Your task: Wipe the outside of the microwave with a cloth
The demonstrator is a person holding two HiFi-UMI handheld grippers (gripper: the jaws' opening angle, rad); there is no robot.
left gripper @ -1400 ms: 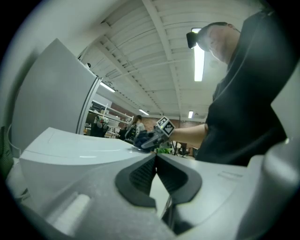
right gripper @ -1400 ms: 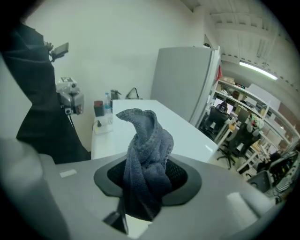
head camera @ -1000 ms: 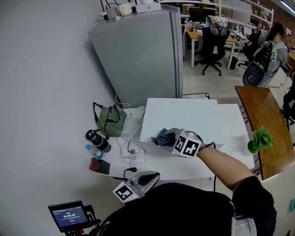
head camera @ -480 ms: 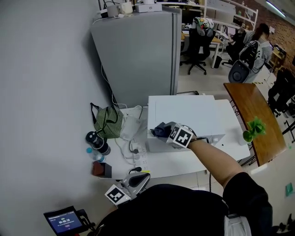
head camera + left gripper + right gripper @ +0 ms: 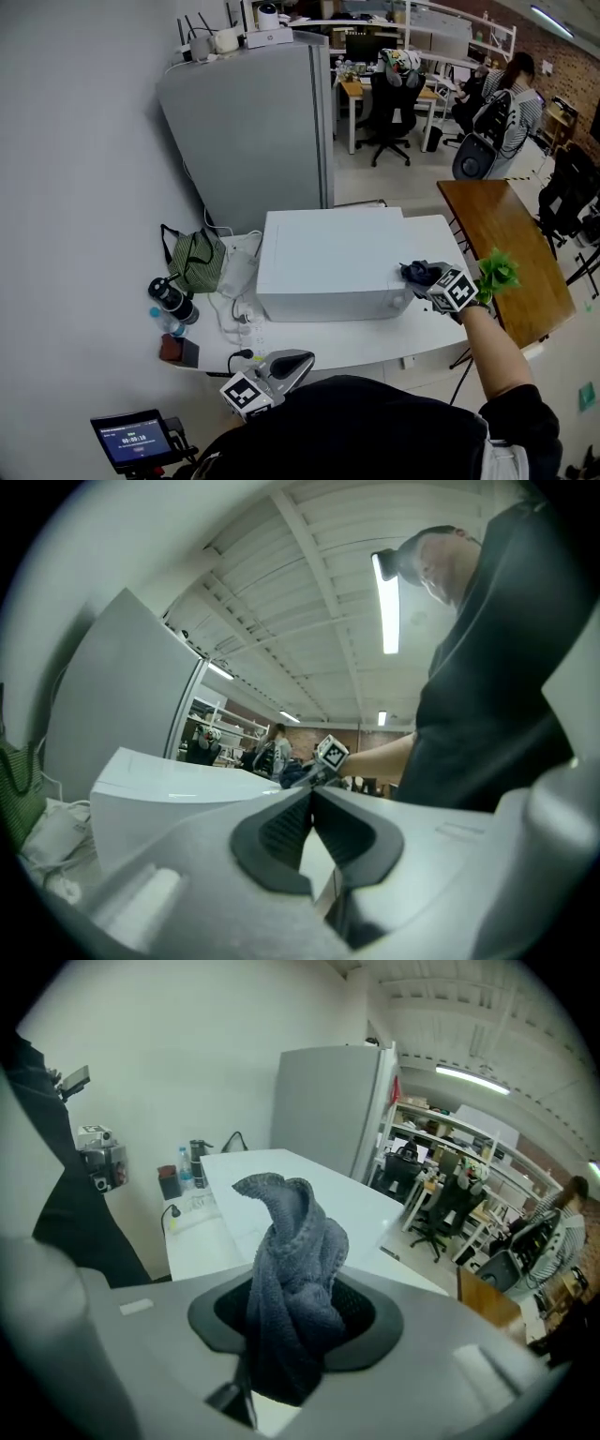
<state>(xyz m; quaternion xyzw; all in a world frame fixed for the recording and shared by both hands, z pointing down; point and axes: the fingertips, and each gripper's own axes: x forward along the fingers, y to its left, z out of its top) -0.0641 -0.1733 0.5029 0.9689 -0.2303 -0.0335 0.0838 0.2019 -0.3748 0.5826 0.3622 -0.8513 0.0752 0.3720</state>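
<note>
1. The right gripper pinches a bunched dark blue cloth; its own view shows the jaws part-way apart, with the fabric squeezed between the pads and a twist of it standing out ahead of them
2. The cloth sits at the right end of the white microwave, touching or just above the upper right corner near the front edge; the head view does not settle which
3. The left gripper has its jaws pressed together with nothing between them, and it hangs low, close to the person's body, well apart from the microwave
4. I judge the wiping to be under way, with the cloth at the far right of the top panel, which suggests work on the top
5. No dirt or streaks show on the white panels, so the pictures cannot confirm which faces are already clean
6. The front with its door, the right side below the cloth and the left side beside the green bag look likely to remain
7. The back faces away from the person and is hidden from view
</note>
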